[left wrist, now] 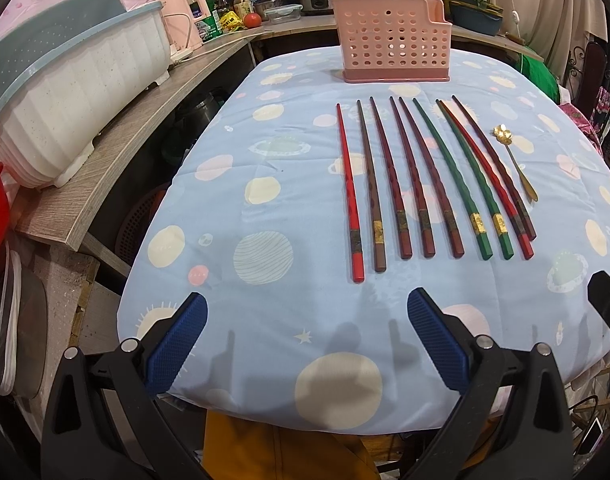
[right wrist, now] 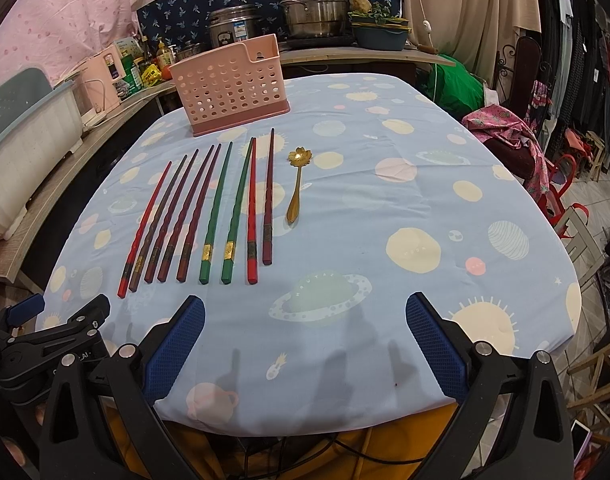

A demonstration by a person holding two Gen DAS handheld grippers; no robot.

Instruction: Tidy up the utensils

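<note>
Nothing is picked up yet. The left tool [left wrist: 307,340] and right tool [right wrist: 305,340] are both wide open and hold nothing. 9 chopsticks [left wrist: 421,184] and 1 spoon [right wrist: 298,184] lie on the tabletop [right wrist: 385,240]. The pink basket [left wrist: 389,46] stands at 12 o'clock. Next job, I think: pinch 1 chopstick and drop it in.

Glossy lacquered chopsticks [left wrist: 401,184]; perforated plastic caddy [left wrist: 389,46]; matt cloth [left wrist: 265,240].

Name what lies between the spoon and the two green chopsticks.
Two chopsticks: a red one and a dark maroon one, side by side, clearest in the right wrist view, left of the spoon.
</note>
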